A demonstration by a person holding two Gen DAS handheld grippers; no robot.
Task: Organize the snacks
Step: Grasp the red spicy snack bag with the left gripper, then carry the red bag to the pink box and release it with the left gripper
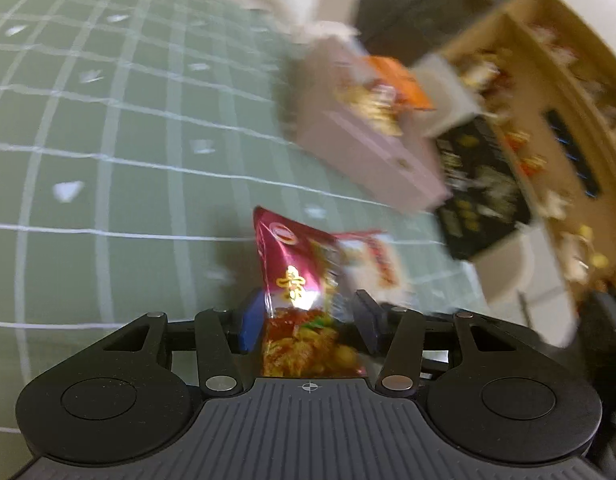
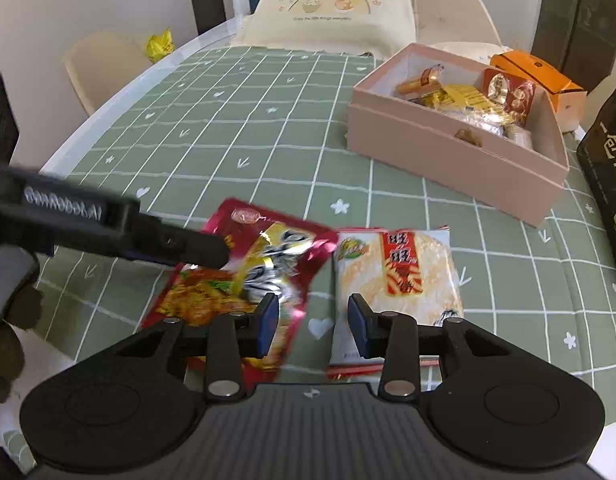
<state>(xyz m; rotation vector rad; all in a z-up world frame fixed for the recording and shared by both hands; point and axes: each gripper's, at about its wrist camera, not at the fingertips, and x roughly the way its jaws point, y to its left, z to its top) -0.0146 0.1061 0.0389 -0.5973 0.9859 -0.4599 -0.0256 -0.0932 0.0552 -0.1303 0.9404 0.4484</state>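
Your left gripper (image 1: 308,320) held the red snack packet (image 2: 244,268) by one edge, lifting it off the green checked tablecloth (image 2: 228,120). Your right gripper (image 2: 312,330) hovered empty, jaws narrowed, above the white rice-cracker packet (image 2: 395,276). Next, I'd judge, you needed to carry the red packet to the pink box (image 2: 447,160), well apart, beside an orange carton (image 2: 547,80).

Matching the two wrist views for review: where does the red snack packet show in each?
Left wrist: red snack packet at bottom centre, between the left gripper fingers.
Right wrist: red snack packet at lower left, on the green checked tablecloth.
Shared landmark: pink box.
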